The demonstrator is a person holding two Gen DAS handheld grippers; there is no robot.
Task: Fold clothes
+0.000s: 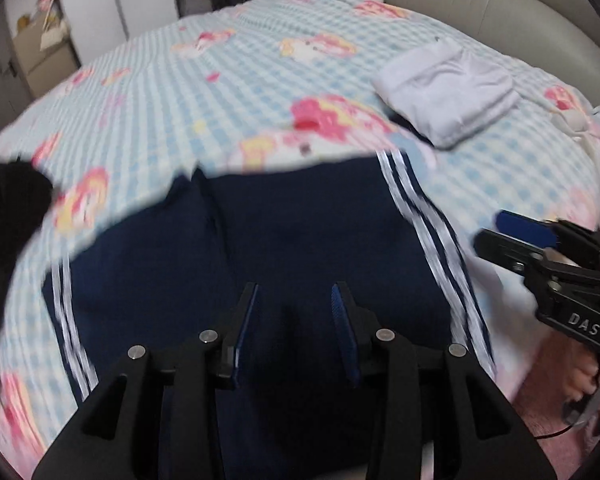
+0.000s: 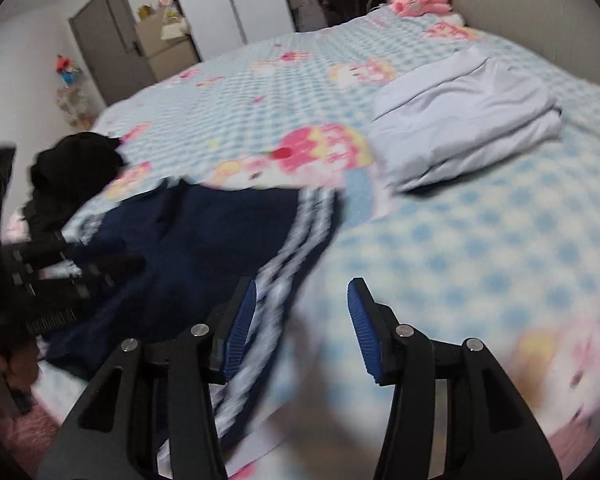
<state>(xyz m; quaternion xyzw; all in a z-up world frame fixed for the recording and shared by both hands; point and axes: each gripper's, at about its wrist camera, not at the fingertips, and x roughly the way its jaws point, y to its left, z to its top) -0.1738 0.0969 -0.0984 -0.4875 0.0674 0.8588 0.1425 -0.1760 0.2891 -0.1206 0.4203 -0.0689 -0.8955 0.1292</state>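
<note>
The navy garment with white side stripes lies spread on the near part of the bed, over the blue checked cover. The left tongs are open above its dark cloth. The right tongs are open too, just beside its striped edge; the blur hides whether they touch it. A folded pale garment rests further back, and a black garment, perhaps crumpled, lies at the bed's left edge.

Navy white-striped trousers spread on bed edge (folded pale garment beyond)
</note>
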